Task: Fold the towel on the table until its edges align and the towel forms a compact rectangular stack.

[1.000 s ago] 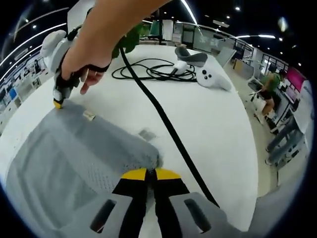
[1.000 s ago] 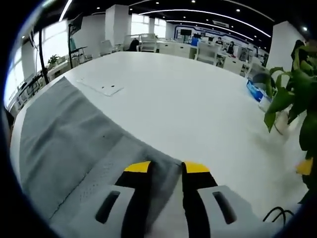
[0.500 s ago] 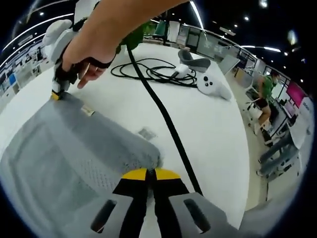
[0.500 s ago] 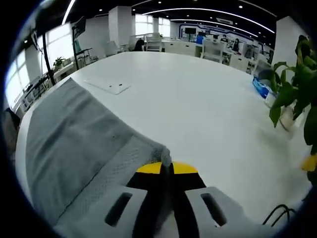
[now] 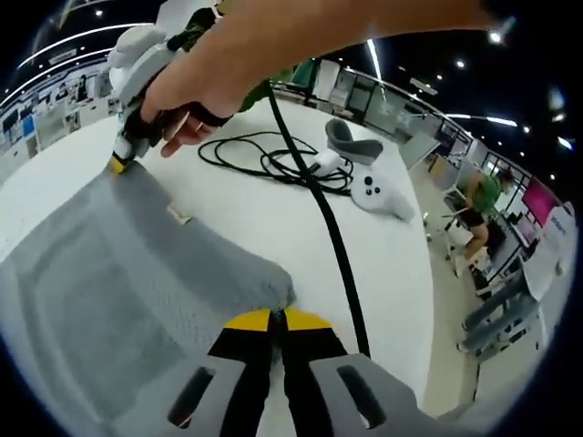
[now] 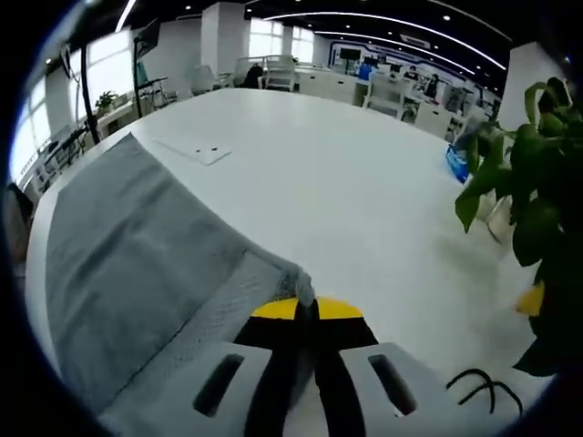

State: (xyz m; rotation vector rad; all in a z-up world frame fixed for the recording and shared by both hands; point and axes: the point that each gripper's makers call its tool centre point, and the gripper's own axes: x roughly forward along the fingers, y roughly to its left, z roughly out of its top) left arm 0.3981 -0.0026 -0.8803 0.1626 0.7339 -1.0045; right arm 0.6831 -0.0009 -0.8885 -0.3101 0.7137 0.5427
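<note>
A white counter [image 6: 364,182] in an open office carries a grey towel [image 5: 109,273]. The left tongs [image 5: 277,319] are clamped on one towel corner, and the right tongs [image 6: 308,309] pinch another corner. A black cable [image 5: 319,209] runs beside the left tongs.

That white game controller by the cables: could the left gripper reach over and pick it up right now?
Probably not yet. The left gripper has its jaws shut on the grey towel corner. Bare table lies ahead, but a thick black cable crosses before the white controller.
</note>
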